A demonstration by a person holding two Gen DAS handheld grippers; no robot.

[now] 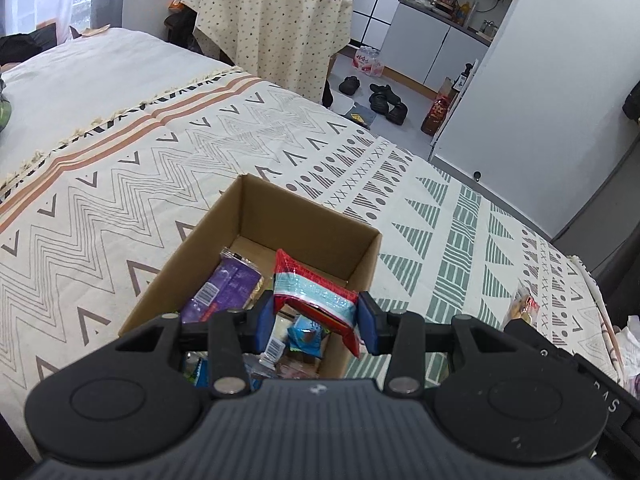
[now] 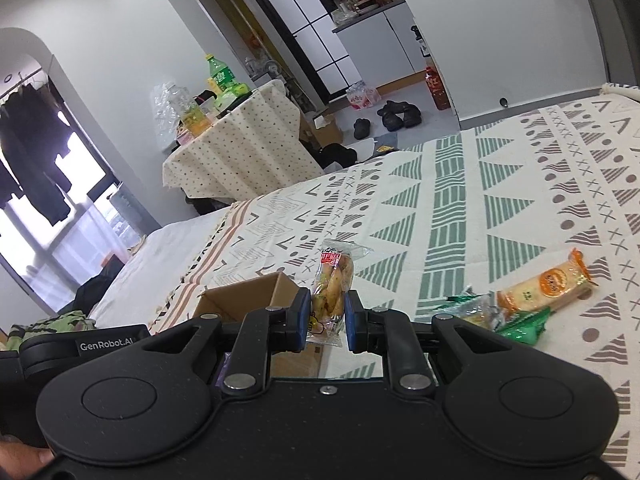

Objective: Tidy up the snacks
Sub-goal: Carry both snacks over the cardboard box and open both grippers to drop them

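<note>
A brown cardboard box [image 1: 304, 216] stands on the patterned bedspread and holds several snack packets, among them a purple one [image 1: 226, 286]. My left gripper [image 1: 316, 320] hangs over the box's right side, shut on a red and light-blue snack packet [image 1: 316, 292] held between its blue pads. In the right wrist view my right gripper [image 2: 327, 320] is shut on a clear packet of yellowish snacks [image 2: 331, 280], held upright just right of the box [image 2: 244, 296]. That same packet shows at the far right of the left wrist view [image 1: 524, 306].
On the bedspread [image 2: 500, 200] to the right lie an orange packet [image 2: 548, 284], a green packet [image 2: 524, 326] and a clear one [image 2: 474, 310]. A cloth-covered table [image 1: 272, 28] with bottles stands beyond the bed. Shoes [image 1: 386, 102] lie on the floor.
</note>
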